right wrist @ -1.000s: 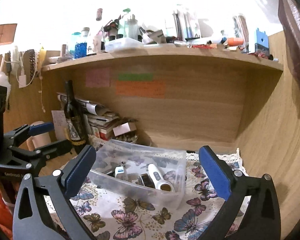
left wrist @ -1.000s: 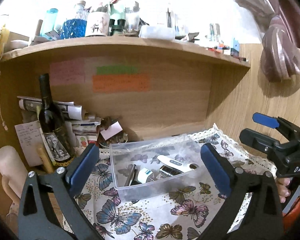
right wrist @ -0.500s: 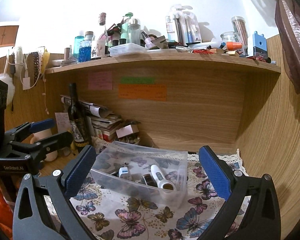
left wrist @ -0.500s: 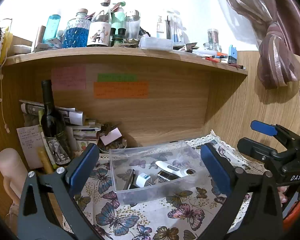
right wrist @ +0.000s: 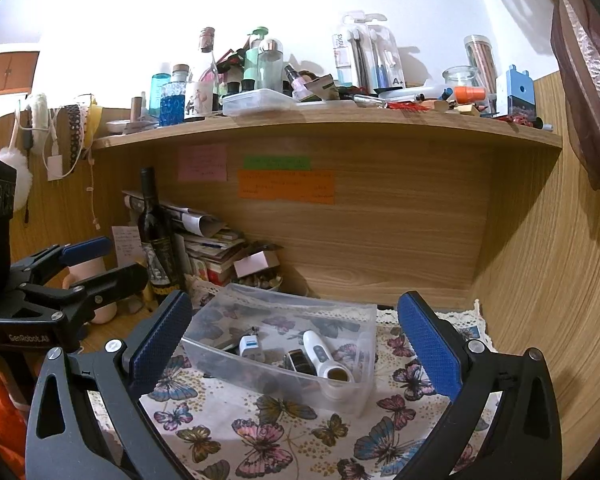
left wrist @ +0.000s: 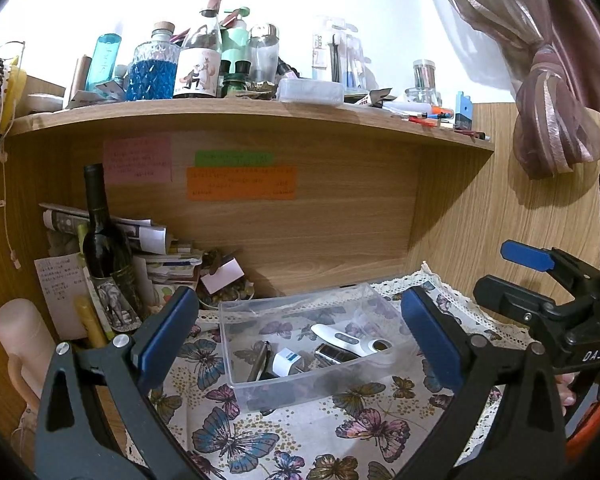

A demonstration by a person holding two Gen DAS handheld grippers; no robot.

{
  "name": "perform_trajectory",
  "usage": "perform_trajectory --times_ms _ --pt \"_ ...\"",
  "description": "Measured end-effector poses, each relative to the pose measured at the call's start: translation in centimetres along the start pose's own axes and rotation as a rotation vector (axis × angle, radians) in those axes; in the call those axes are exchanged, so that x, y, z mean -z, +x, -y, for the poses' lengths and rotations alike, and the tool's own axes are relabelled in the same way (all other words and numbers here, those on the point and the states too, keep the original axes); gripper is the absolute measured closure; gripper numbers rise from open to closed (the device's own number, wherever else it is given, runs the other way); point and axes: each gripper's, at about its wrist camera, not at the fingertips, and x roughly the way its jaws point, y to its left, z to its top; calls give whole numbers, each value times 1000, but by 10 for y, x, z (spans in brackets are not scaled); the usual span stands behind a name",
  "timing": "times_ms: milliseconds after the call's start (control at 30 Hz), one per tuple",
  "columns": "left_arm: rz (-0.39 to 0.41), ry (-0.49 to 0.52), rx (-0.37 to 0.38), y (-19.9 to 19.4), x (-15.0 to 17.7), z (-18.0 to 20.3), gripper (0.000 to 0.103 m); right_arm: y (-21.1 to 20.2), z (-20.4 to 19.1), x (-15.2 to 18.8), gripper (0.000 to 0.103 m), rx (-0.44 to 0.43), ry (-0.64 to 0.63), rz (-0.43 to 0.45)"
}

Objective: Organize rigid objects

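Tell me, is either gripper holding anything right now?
No. The left gripper and right gripper are both open and empty, apart from the clear bin with its white thermometer.

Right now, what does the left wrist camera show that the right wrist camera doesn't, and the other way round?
Only the left wrist view shows the right gripper, jaws open, and the knotted curtain.

Only the right wrist view shows the left gripper, jaws open, plus the white fluffy item hanging on the wall.

Both show the clear plastic bin on the butterfly cloth, holding the white thermometer-like device, the wine bottle and the sticky notes.
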Motion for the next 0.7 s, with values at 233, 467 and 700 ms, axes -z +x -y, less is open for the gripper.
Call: perform_trajectory --times_ms 233,467,700 --pt "1 0 1 0 0 0 0 -2 -2 -1 0 -5 -7 7" --pt "-4 -1 2 0 -1 -1 0 -2 -3 -2 0 -4 -8 6" --pt "-1 1 2 0 -2 -1 0 -2 -4 -1 0 -8 -8 8"
